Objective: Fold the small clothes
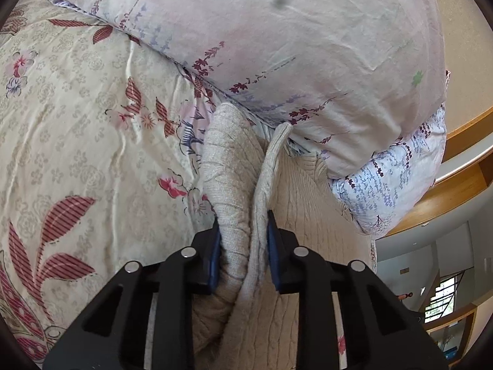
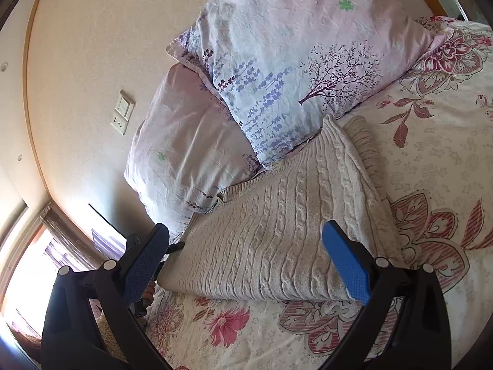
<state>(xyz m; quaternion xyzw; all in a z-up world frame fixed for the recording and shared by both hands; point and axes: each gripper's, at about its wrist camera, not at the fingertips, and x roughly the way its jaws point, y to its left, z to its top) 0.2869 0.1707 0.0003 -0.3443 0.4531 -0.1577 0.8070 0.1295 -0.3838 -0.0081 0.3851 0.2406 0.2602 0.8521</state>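
Left gripper point(image 1: 243, 240) pinches the folded sweater point(image 1: 234, 185), its hem hidden beneath pillows point(image 1: 277, 46) at twelve o'clock; right gripper point(image 2: 246, 259) hovers wide, perhaps clear.

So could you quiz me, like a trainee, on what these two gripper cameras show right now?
1. True or false: the left gripper is shut on a bunched part of the beige cable-knit sweater.
2. The right gripper is: A) open above the sweater, B) shut on a pillow, C) holding a sock.
3. What stands against the wall behind the sweater?

Key: 1 true. 2 A. 3 two floral pillows, one leaning over the other, on the flowered bedsheet.
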